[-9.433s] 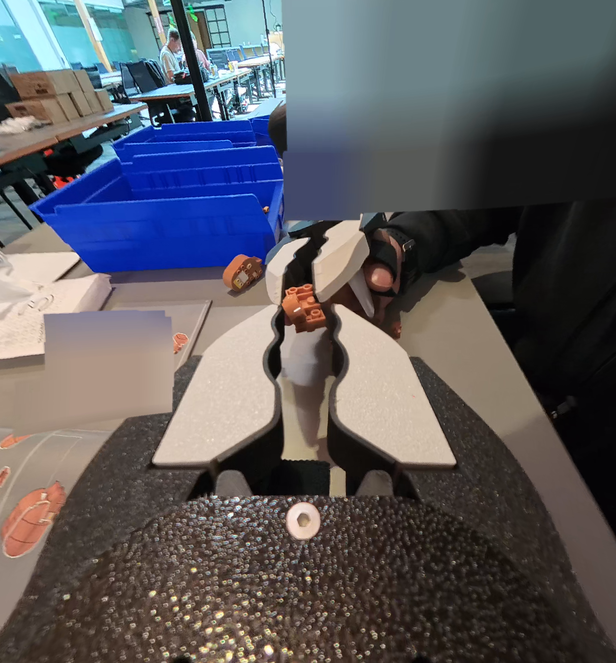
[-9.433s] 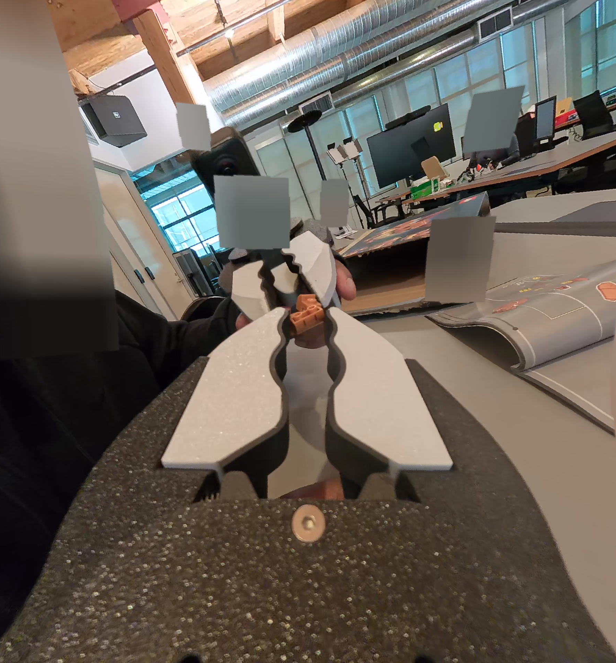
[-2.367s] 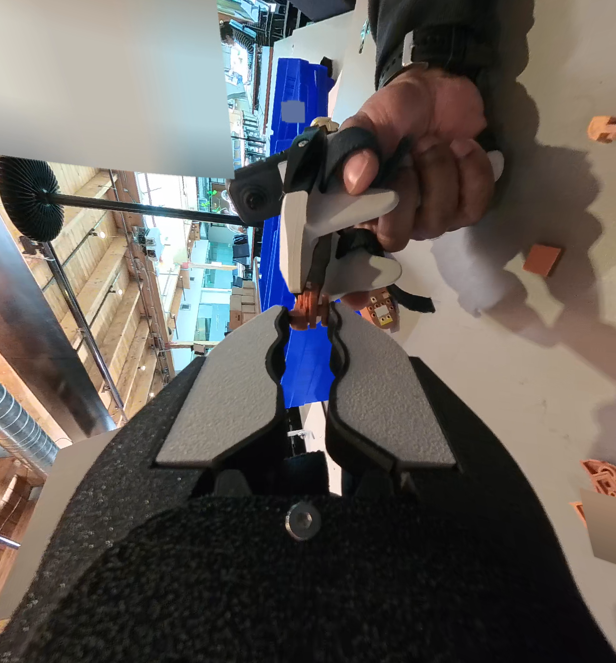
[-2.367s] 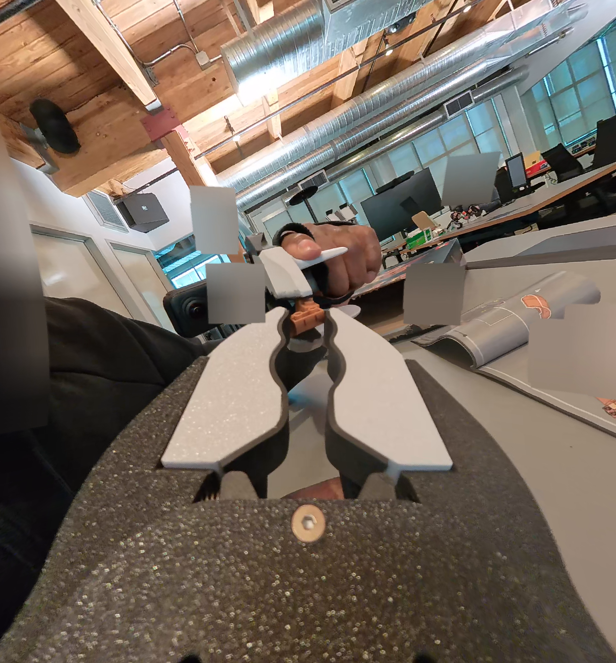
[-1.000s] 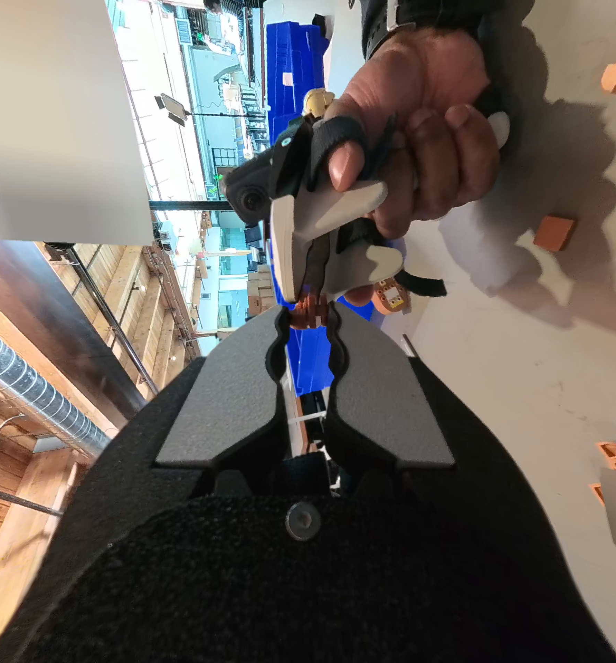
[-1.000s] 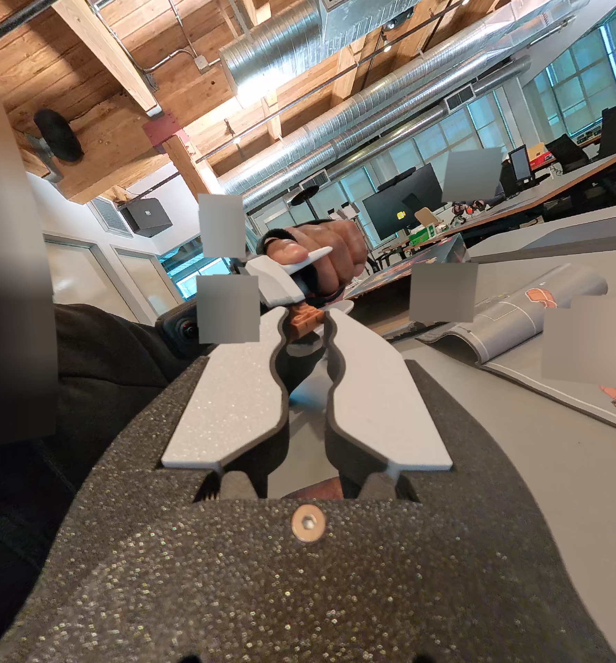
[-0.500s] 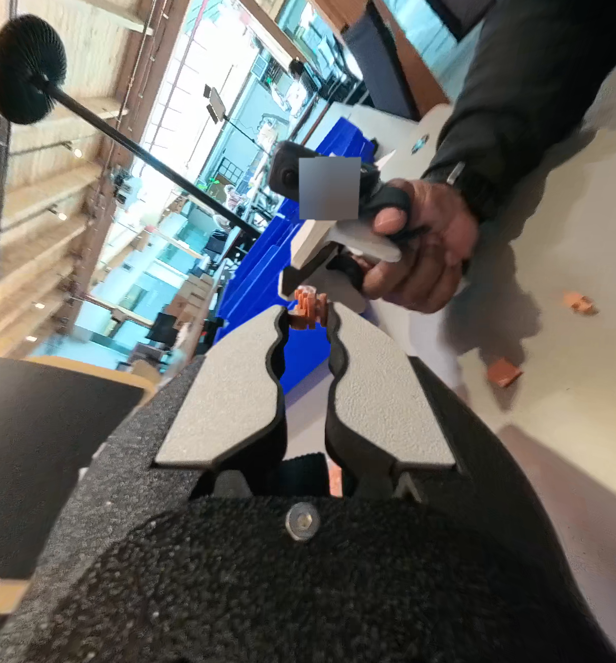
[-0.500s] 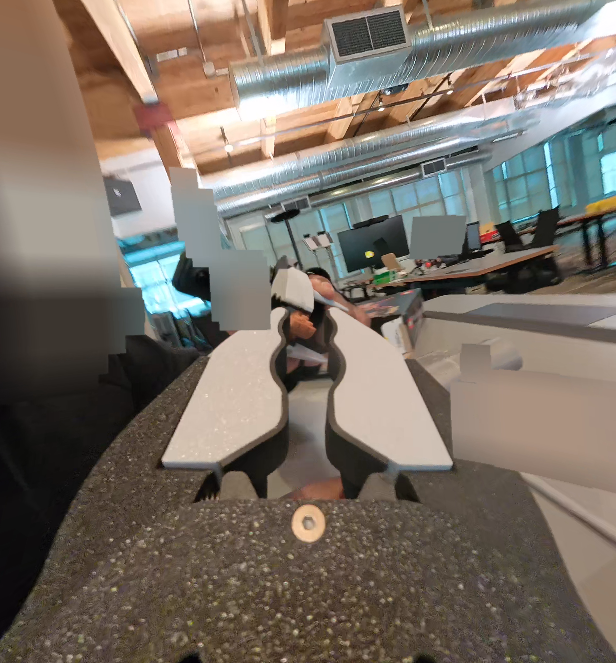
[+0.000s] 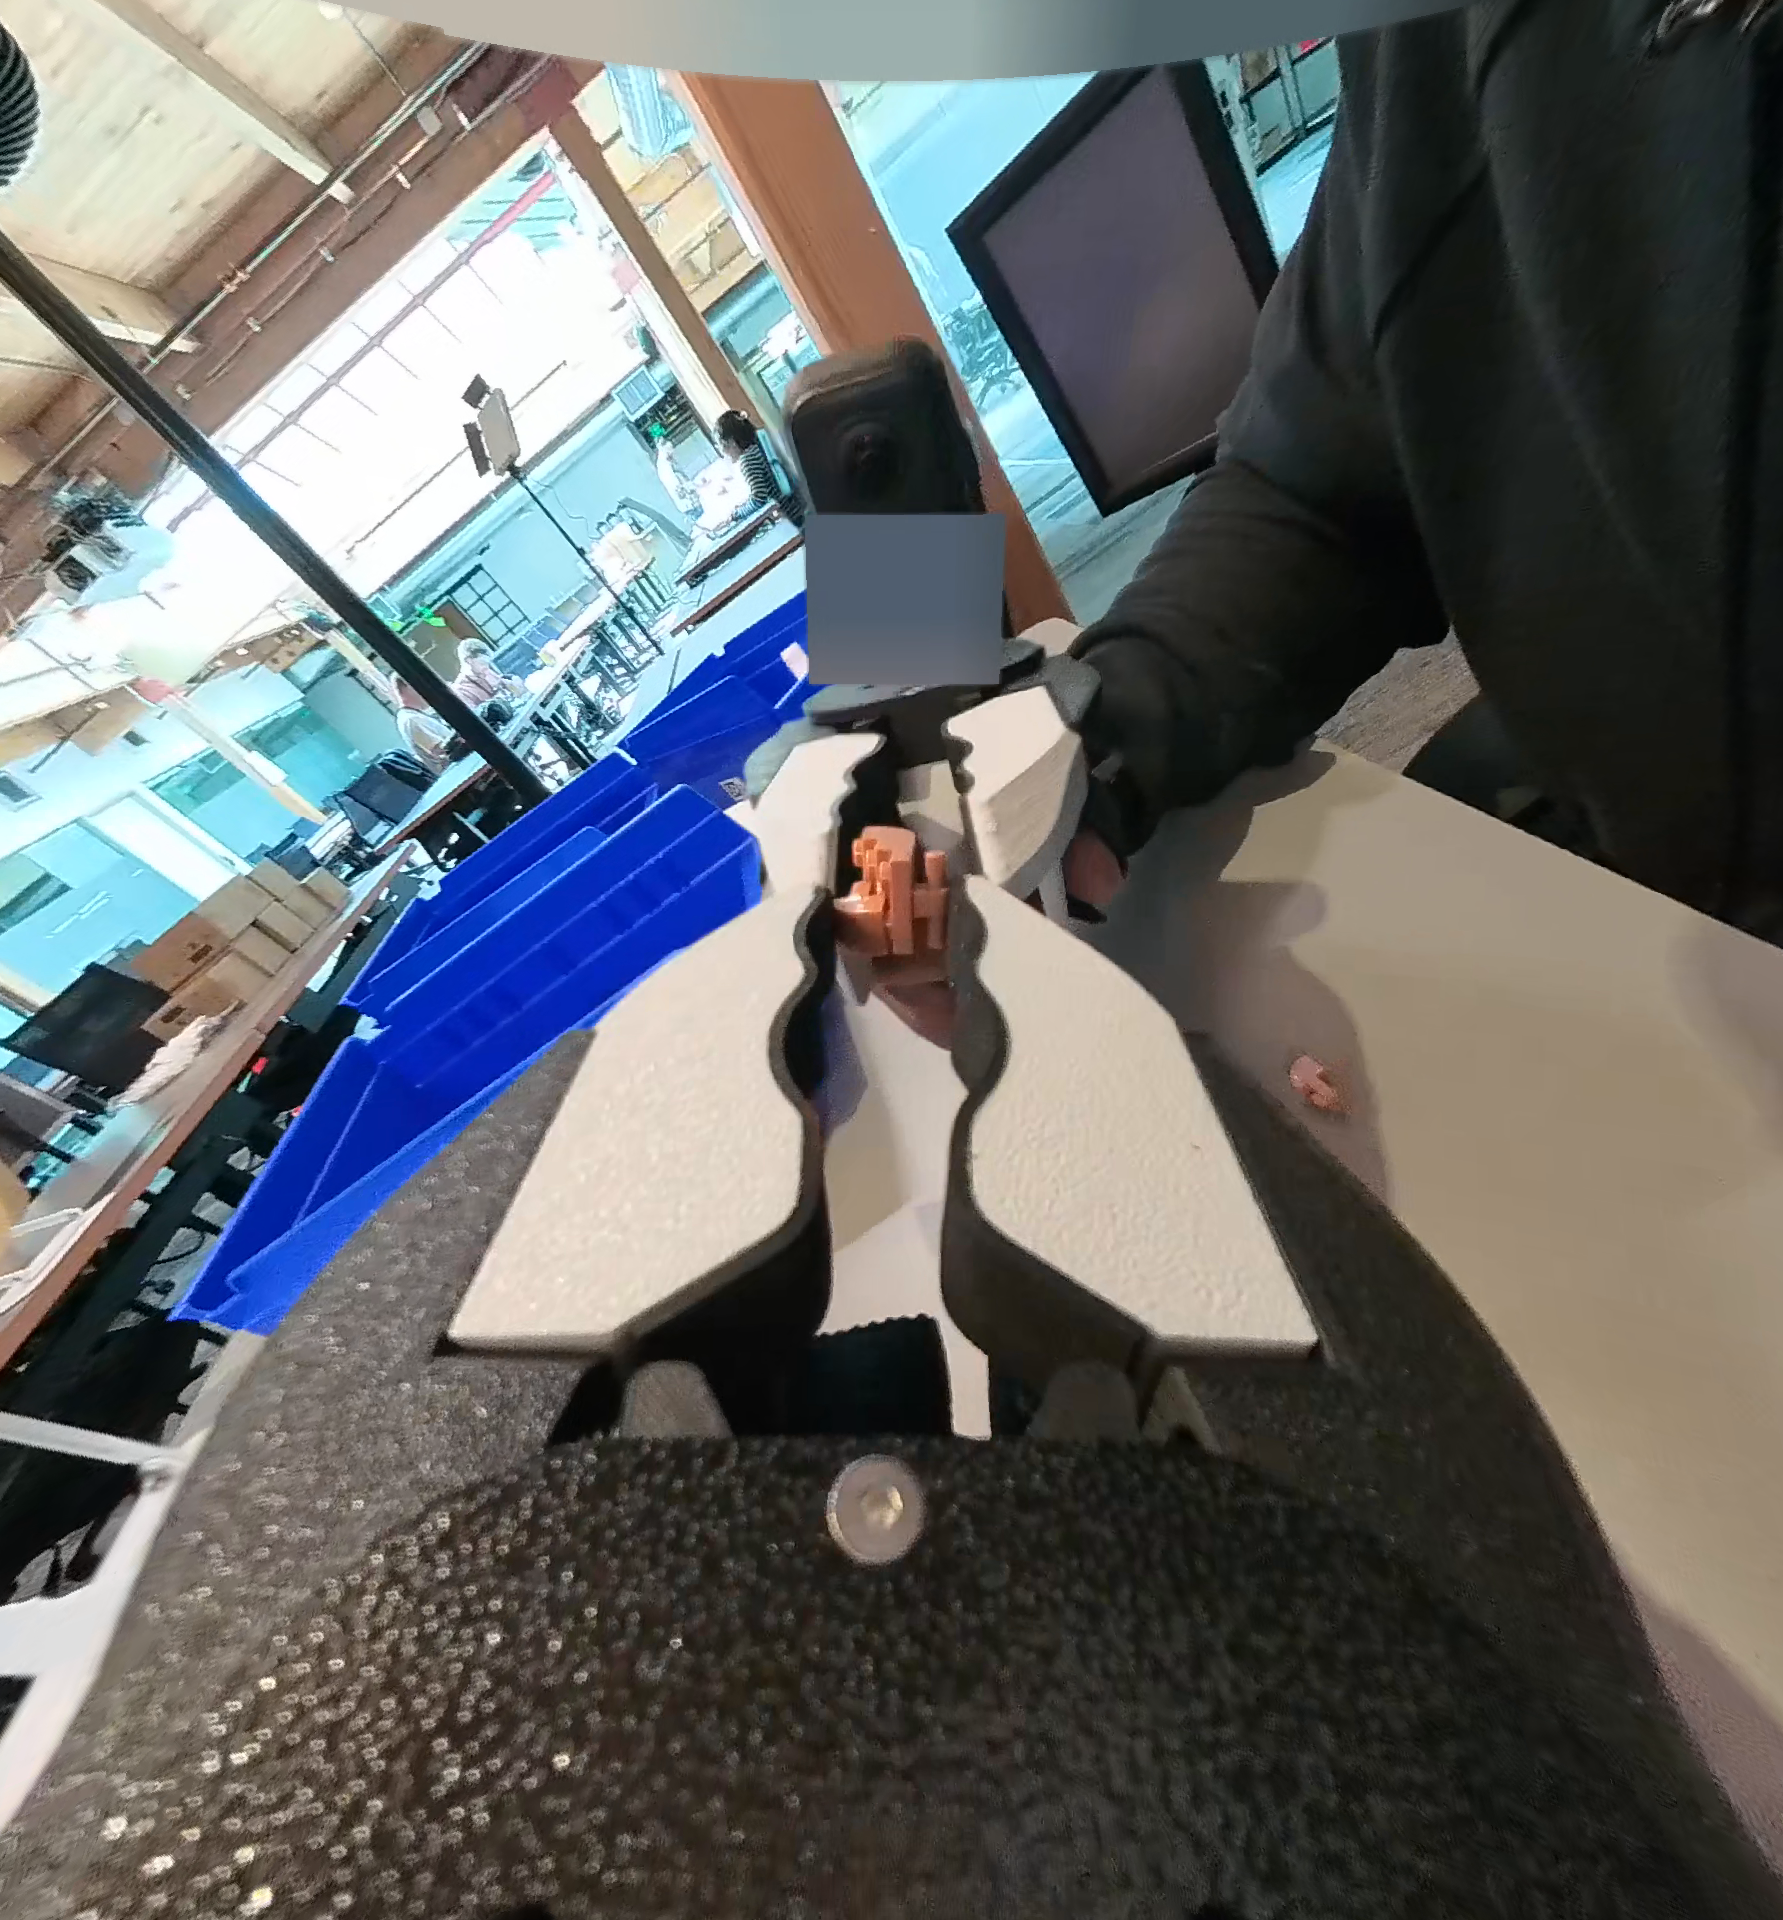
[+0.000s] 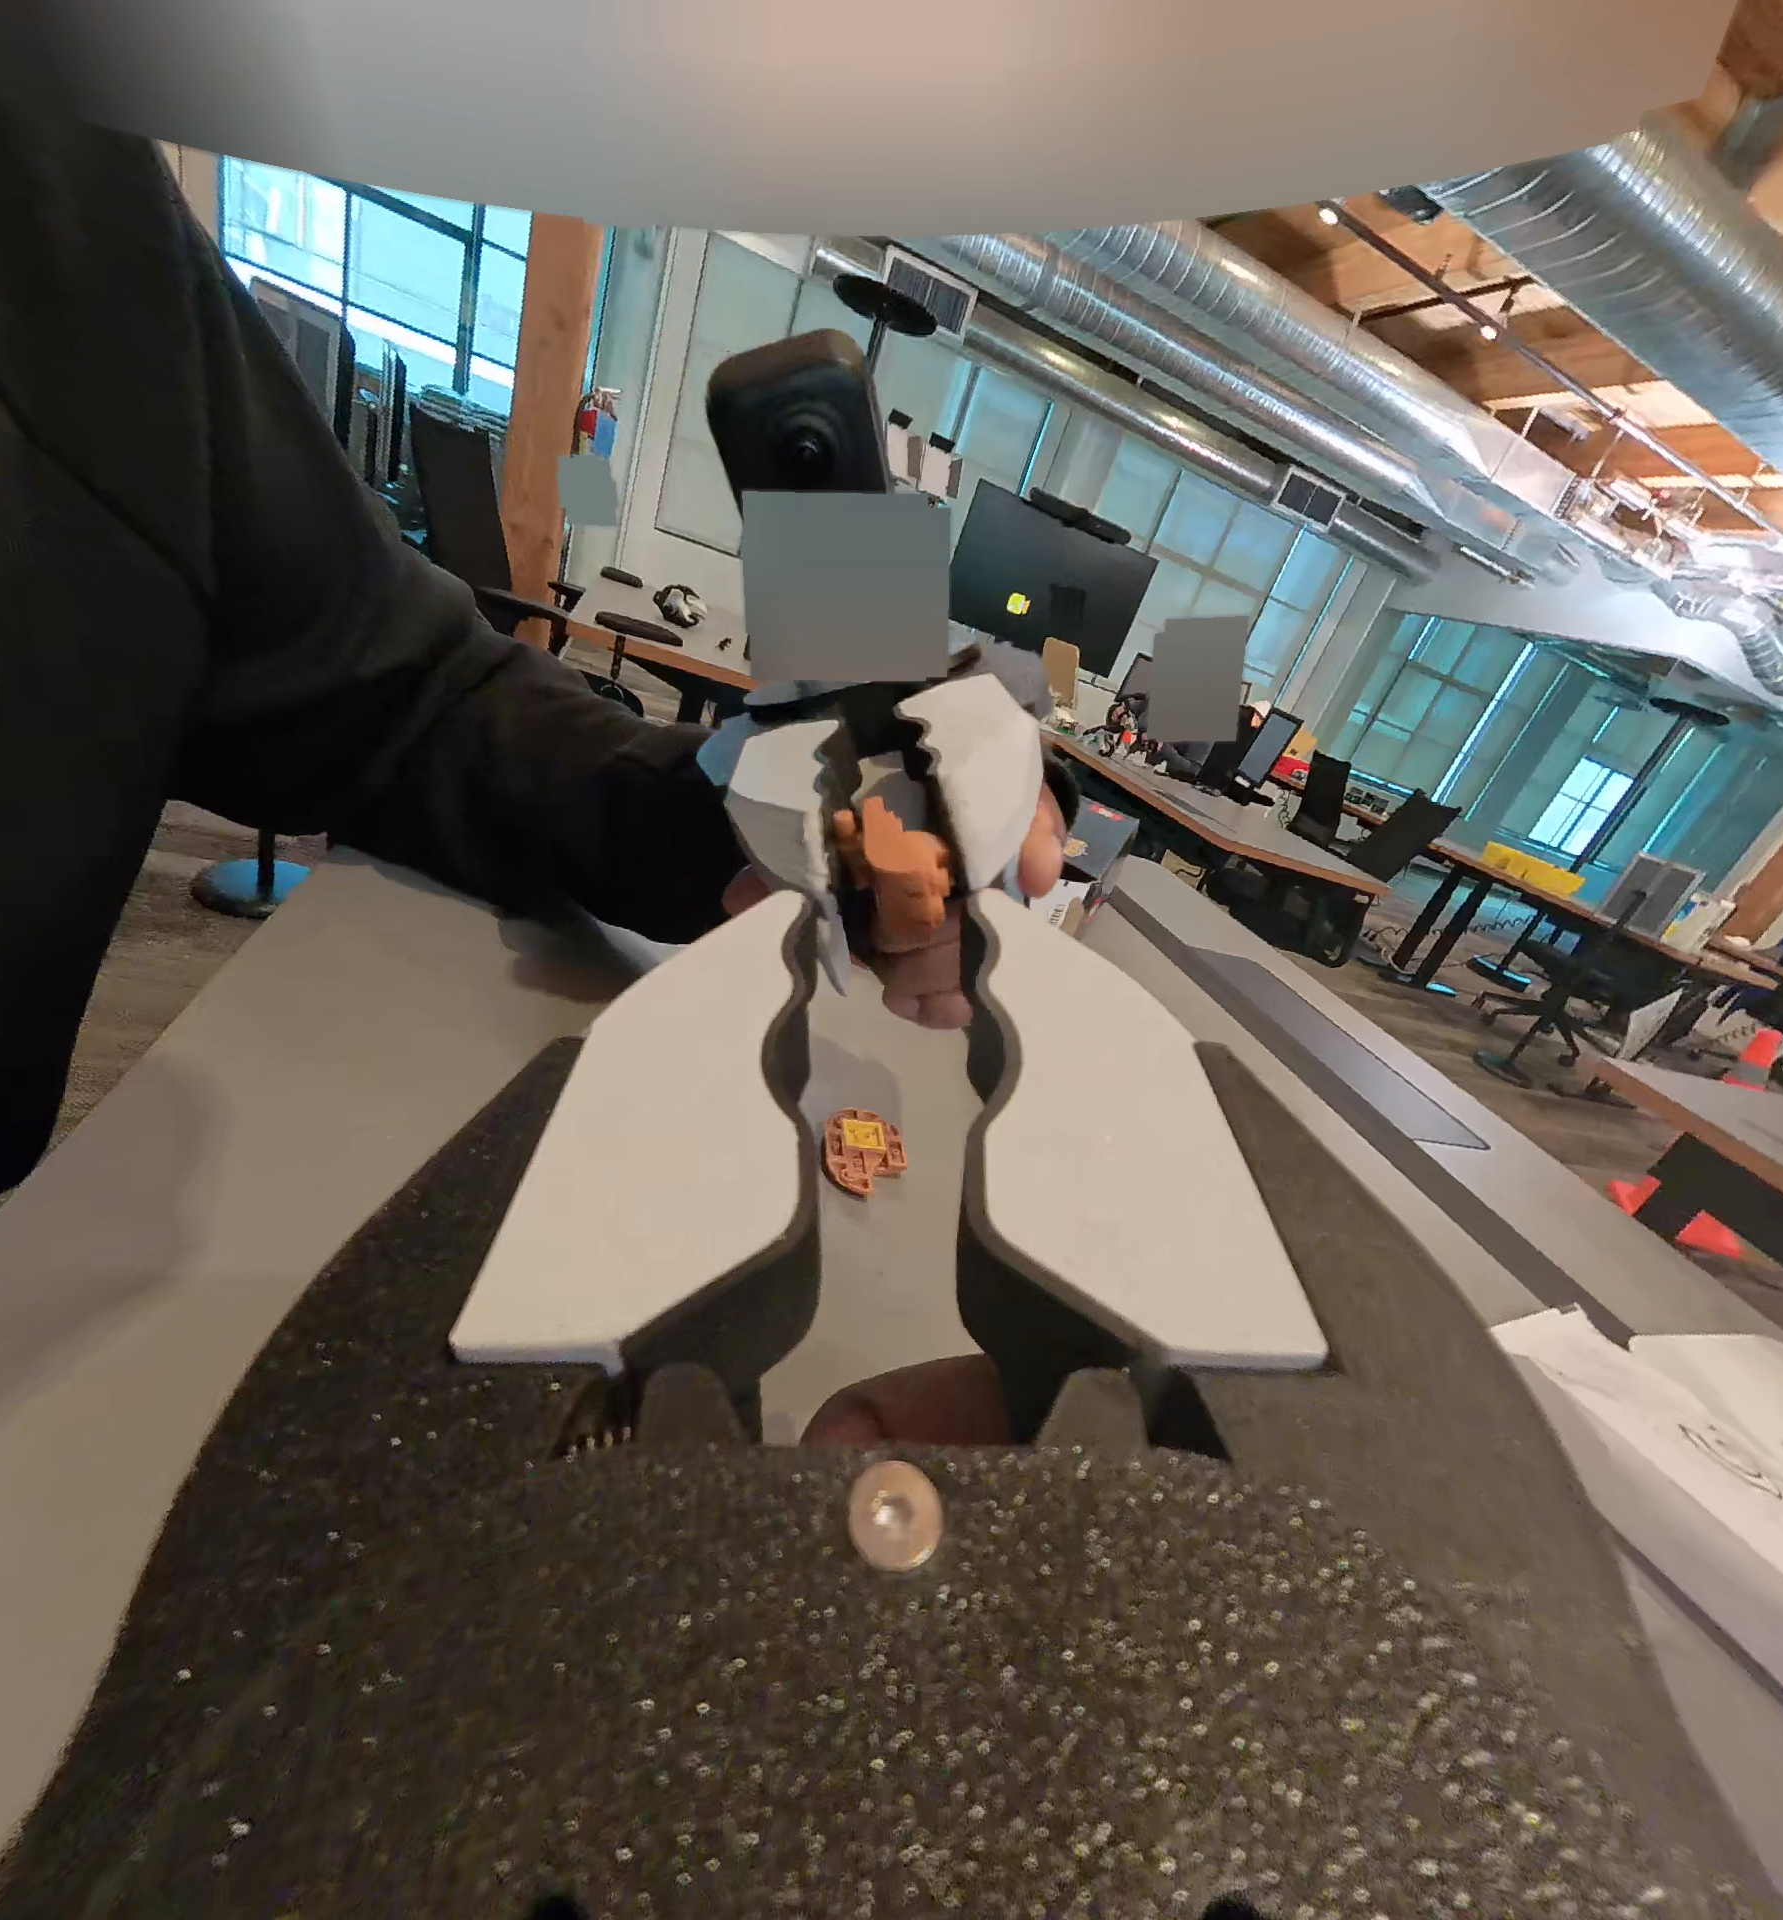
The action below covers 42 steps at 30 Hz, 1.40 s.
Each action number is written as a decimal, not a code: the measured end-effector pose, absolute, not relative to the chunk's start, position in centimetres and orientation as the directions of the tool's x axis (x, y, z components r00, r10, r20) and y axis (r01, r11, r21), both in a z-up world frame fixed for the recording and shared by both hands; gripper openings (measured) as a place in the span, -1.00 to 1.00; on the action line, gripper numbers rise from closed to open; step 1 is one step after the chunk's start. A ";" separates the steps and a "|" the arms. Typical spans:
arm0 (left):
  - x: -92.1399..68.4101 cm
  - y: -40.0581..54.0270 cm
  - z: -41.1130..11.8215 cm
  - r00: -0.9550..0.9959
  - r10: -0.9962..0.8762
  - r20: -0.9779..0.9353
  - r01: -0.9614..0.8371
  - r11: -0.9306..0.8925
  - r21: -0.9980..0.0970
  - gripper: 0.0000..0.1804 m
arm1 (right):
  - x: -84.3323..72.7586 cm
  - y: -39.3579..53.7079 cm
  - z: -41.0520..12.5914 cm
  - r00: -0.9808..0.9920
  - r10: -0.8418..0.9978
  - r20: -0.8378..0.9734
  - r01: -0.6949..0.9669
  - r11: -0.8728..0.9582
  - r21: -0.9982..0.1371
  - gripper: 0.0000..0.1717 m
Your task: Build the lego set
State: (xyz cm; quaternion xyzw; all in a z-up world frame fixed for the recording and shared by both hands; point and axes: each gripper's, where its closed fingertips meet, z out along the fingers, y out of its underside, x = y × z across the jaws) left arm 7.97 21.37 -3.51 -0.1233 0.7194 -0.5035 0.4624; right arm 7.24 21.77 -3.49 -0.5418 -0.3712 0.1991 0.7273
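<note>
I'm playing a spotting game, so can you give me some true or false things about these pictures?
1. The brick lump held up in the air is orange. True.
2. The bins are green. False: they are blue.
3. A round orange piece lies on the table. True.
4. The person's sleeve is white. False: it is black.
</note>
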 end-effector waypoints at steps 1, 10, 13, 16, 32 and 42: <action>8.0 21.4 -3.6 -0.544 -0.644 -0.538 0.287 0.460 -0.840 -0.77 | 7.2 21.7 -3.5 0.644 0.688 0.334 0.120 0.340 -0.933 -0.72; 8.0 21.7 -3.9 -0.549 -0.647 -0.529 0.279 0.454 -0.846 -0.77 | 7.1 22.0 -3.8 0.663 0.646 0.379 0.170 0.363 -0.916 -0.74; 7.9 21.7 -4.0 -0.547 -0.637 -0.544 0.284 0.469 -0.836 -0.77 | 7.0 22.0 -3.9 0.663 0.639 0.390 0.184 0.366 -0.912 -0.75; 7.8 21.8 -3.9 -0.539 -0.635 -0.553 0.293 0.475 -0.830 -0.78 | 7.0 22.1 -3.9 0.665 0.641 0.383 0.182 0.358 -0.916 -0.76; 7.6 21.9 -4.3 -0.528 -0.614 -0.587 0.307 0.507 -0.805 -0.80 | 7.2 22.3 -4.2 0.668 0.634 0.391 0.213 0.340 -0.916 -0.89; 7.7 21.8 -4.2 -0.523 -0.620 -0.585 0.315 0.496 -0.809 -0.79 | 7.2 22.3 -4.0 0.674 0.598 0.434 0.245 0.374 -0.895 -0.87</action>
